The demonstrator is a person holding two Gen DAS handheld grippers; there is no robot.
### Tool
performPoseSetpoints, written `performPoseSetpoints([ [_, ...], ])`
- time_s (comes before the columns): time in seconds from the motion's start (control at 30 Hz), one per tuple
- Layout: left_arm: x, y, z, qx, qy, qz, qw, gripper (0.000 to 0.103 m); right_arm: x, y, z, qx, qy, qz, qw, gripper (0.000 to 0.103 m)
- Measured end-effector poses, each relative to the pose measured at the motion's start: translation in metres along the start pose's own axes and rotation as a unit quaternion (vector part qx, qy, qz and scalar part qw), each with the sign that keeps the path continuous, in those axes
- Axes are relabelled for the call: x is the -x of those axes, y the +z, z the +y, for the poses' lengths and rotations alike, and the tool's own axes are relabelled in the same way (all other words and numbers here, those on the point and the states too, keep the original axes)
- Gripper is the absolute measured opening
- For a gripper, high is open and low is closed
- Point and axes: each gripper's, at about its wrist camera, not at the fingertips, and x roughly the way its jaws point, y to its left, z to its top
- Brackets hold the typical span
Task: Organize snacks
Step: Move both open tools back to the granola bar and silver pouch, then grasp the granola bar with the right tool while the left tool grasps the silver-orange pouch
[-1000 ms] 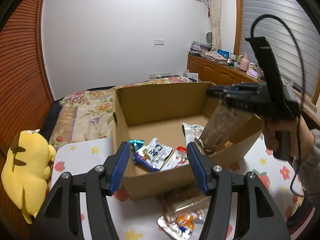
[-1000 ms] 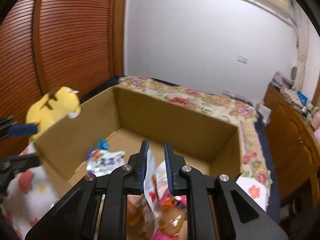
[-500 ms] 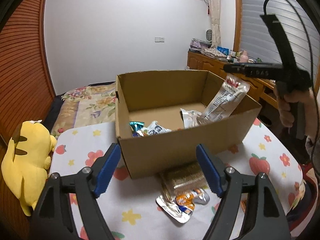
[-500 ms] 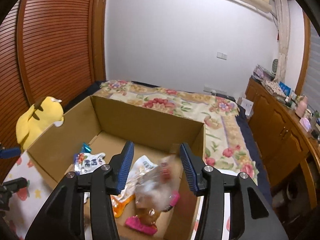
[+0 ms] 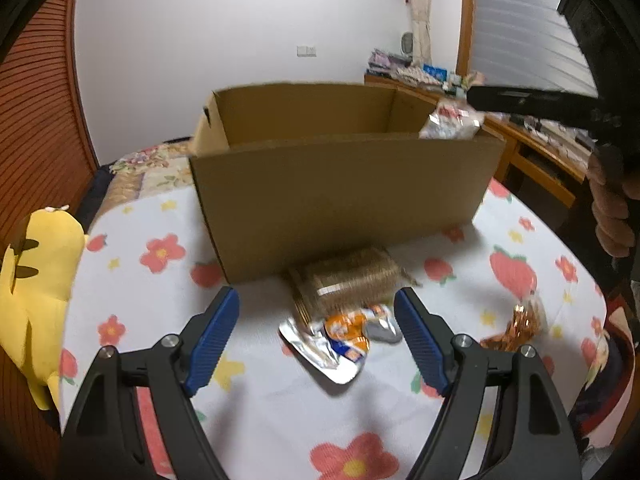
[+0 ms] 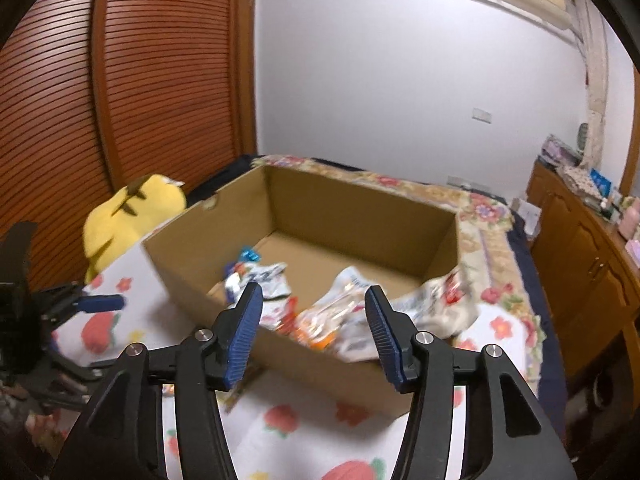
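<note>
A yellow plush toy (image 5: 36,276) lies at the tabletop's (image 5: 280,408) left edge. A floral bedspread (image 6: 486,216) and wooden cabinet (image 6: 580,264) fill the frame's right side.

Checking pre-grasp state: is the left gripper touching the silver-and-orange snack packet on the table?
Apart. In the left wrist view the left gripper is open, and bare tablecloth shows between each blue pad and the snack packet.

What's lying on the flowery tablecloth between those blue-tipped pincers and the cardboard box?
In the left wrist view, two snack packs lie between the open left gripper and the cardboard box: a silver-and-orange packet nearer the fingers, and a brown pack against the box.
</note>
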Motion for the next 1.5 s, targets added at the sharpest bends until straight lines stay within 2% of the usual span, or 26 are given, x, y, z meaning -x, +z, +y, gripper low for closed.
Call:
performPoseSetpoints([
  [0.33, -0.035, -0.008, -0.016, -0.029, -0.022, 0.054, 0.9979, 0.078, -0.002, -0.033, 0.028, -0.006, 0.050, 0.016, 0.999, 0.062],
  [0.8, -0.062, -0.002, -0.010, -0.005, -0.039, 0.090, 0.9952, 0.078, -0.019, -0.064, 0.035, -0.017, 0.076, 0.052, 0.996, 0.064],
  [0.87, -0.060, -0.003, -0.010, -0.004, -0.044, 0.094, 0.9946, 0.071, -0.022, -0.067, 0.035, -0.017, 0.077, 0.055, 0.995, 0.064],
  [0.93, -0.056, -0.004, -0.011, -0.010, -0.049, 0.094, 0.9943, 0.057, -0.027, -0.070, 0.036, -0.020, 0.084, 0.060, 0.994, 0.064],
  [1.0, -0.051, -0.006, -0.012, -0.015, -0.052, 0.101, 0.9934, 0.050, -0.032, -0.070, 0.038, -0.021, 0.090, 0.065, 0.994, 0.065],
  [1.17, -0.038, -0.016, -0.012, -0.027, -0.055, 0.107, 0.9923, 0.048, -0.049, -0.070, 0.047, -0.012, 0.102, 0.078, 0.992, 0.066],
  [1.5, -0.014, -0.036, 0.007, -0.013, -0.049, 0.106, 0.9930, 0.048, -0.089, -0.063, 0.068, 0.025, 0.110, 0.111, 0.987, 0.066],
])
